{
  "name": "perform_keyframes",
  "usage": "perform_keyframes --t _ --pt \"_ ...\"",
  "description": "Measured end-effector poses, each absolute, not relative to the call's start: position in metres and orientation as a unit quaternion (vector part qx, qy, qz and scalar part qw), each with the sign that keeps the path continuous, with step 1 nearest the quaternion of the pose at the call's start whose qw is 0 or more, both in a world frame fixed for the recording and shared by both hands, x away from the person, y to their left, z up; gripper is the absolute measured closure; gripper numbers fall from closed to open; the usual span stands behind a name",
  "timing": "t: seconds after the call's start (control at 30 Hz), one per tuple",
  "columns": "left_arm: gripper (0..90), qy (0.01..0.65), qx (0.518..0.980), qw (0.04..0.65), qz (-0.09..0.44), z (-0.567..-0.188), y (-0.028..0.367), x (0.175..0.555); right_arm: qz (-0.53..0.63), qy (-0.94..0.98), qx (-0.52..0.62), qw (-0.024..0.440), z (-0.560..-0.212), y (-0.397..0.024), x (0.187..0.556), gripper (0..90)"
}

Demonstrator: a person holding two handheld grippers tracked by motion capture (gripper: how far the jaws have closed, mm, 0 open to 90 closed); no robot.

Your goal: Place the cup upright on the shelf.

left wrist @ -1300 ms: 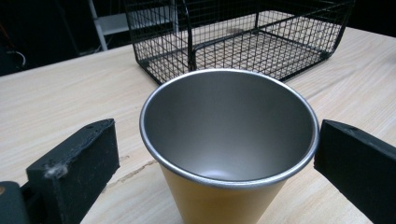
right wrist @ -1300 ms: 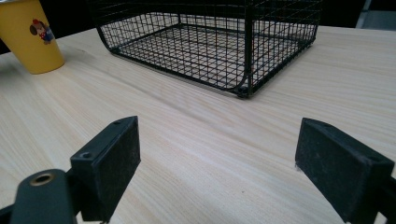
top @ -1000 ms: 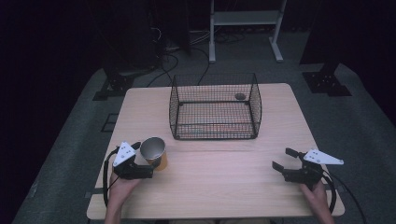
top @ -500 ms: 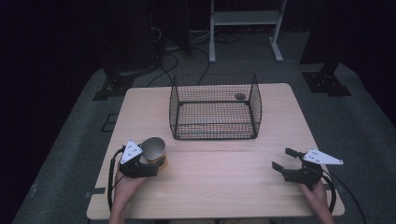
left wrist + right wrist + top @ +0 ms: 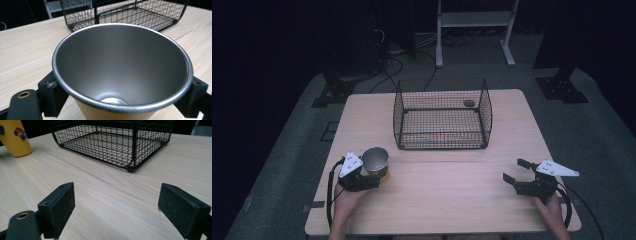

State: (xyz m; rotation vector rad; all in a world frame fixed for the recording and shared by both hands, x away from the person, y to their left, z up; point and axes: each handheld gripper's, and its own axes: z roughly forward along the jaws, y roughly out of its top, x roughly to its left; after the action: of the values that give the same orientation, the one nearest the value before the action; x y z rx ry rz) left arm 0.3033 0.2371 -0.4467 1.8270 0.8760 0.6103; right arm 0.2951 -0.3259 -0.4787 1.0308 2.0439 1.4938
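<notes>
Steel-lined and yellow on the outside, the cup [image 5: 375, 161] stands upright near the left front of your wooden table [image 5: 447, 200], and your left gripper [image 5: 371, 176] has its black jaws set on either side of the cup's wall. In the left gripper view the cup's [image 5: 122, 72] open mouth sits between the two jaws, each one touching the outer wall just under the rim, so the jaws are closed on the cup. Your left hand [image 5: 343, 200] comes in from the bottom edge behind that gripper, with its cable looping beside it.

Past the cup, toward the middle and back of the table, sits the black wire basket [image 5: 442, 114]. A small dark round thing [image 5: 469, 103] shows at its far right corner; you cannot tell from here what it is, or whether it lies inside the basket or behind it.

On the right front of the table, your right gripper [image 5: 517, 171] is low over the wood with its jaws spread wide apart and nothing between them. In the right gripper view the jaws frame bare tabletop [image 5: 110, 202], with the basket [image 5: 112, 140] ahead and the yellow cup [image 5: 15, 137], which carries a small printed figure, off at the upper left.
</notes>
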Motion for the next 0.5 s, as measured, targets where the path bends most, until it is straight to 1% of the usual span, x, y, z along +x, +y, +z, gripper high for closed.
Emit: perform_keyframes --t 0.2,0.5 --pt "14.4 0.342 0.759 0.498 0.245 -0.440 0.230 0.300 0.535 0.733 0.368 0.203 -0.479 -0.326 0.295 13.0" --pt "14.5 0.300 0.769 0.517 0.225 -0.422 0.207 0.301 0.531 0.734 0.369 0.205 -0.479 -0.325 0.295 13.0"
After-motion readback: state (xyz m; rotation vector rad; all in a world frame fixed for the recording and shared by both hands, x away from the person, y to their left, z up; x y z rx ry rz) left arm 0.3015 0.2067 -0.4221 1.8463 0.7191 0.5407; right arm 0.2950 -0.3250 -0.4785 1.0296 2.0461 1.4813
